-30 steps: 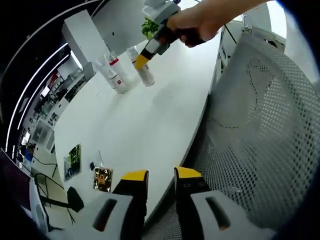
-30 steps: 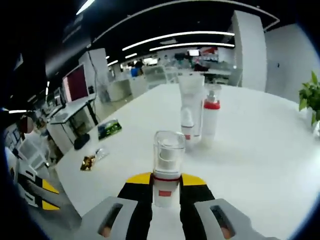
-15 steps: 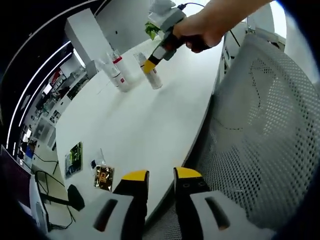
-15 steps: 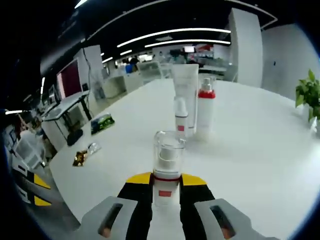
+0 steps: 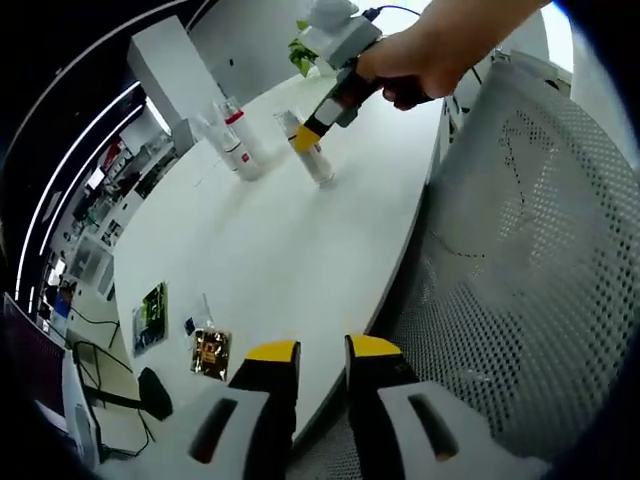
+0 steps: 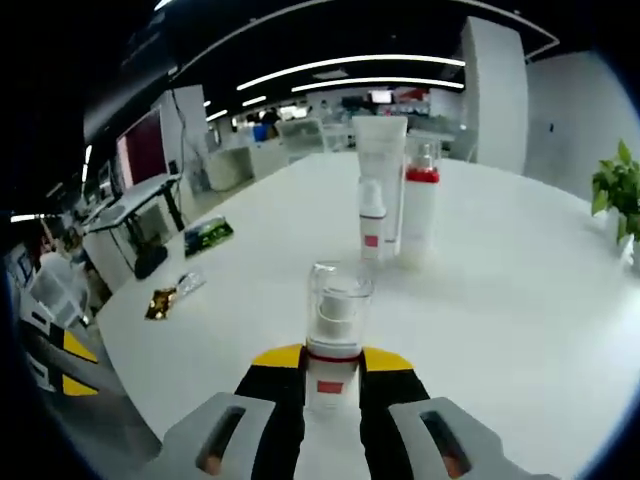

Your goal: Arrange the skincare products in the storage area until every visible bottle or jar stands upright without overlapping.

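My right gripper (image 6: 331,362) is shut on a small bottle with a clear cap and a red label (image 6: 338,318), held upright over the white table (image 6: 520,330). Beyond it stand three products close together: a tall white tube (image 6: 382,165), a bottle with a red collar (image 6: 419,215) and a small white bottle with a red label (image 6: 372,228). In the left gripper view a hand (image 5: 425,55) holds the right gripper (image 5: 309,135) on the clear-capped bottle (image 5: 320,168), to the right of that group (image 5: 235,140). My left gripper (image 5: 322,352) is open and holds nothing, at the table's near edge.
A grey mesh chair (image 5: 520,250) stands close on the right of the left gripper. A gold packet (image 5: 209,355) and a green card (image 5: 150,318) lie near the table's edge. A potted plant (image 6: 622,195) sits at the far right. My left gripper's yellow tips (image 6: 68,362) show beside the table.
The right gripper has carried the clear-capped bottle to the right, farther from the three standing products. The left gripper has barely moved.
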{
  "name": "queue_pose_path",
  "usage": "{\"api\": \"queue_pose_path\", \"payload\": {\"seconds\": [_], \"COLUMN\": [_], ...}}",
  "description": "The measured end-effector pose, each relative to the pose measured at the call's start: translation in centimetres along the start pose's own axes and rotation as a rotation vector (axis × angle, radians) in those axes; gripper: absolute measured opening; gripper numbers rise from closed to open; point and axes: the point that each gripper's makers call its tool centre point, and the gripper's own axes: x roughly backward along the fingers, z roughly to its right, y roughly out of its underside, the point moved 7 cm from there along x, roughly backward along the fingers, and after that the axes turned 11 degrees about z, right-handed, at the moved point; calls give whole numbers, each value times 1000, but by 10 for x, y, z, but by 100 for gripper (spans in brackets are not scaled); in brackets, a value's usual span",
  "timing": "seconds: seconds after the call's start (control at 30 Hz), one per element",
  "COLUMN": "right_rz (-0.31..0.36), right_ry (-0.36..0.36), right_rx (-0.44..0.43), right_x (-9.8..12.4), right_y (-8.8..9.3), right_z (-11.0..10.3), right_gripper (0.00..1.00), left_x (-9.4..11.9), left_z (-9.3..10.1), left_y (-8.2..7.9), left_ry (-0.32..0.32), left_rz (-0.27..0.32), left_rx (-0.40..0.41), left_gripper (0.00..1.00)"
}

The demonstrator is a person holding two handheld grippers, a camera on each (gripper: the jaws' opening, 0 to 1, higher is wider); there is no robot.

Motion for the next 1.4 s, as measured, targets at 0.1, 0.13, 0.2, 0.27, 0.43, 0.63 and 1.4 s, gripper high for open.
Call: {"api": "queue_pose_path", "payload": {"seconds": [0.1,0.13,0.2,0.27,0.43,0.63,1.4], "right_rz": [17,21,23,20,15,10,-2], "right_ry": [1,-8,-22,-31,-34,-34,-5], "right_rx": [37,51,76,98,105,114,125], "right_x": [6,7,8,10,12,14,22], "right_y": [3,3,5,7,7,8,4], "right_z": [-8,-11,-15,-19,-21,-24,-26], "right_gripper": [14,14,14,14,14,14,14], "left_x": [1,1,1,1,2,3,5], "left_z": [-1,-1,-1,-2,-3,-4,-6], "left_y": [0,0,-1,-1,-1,-1,4], "left_ry": [-9,-10,-14,-21,-31,-37,-36], "left_rz": [3,5,7,10,12,16,-7], "left_rx": [0,-4,-7,-7,-10,-14,-13], "left_gripper": [14,13,13,13,13,12,12]}}
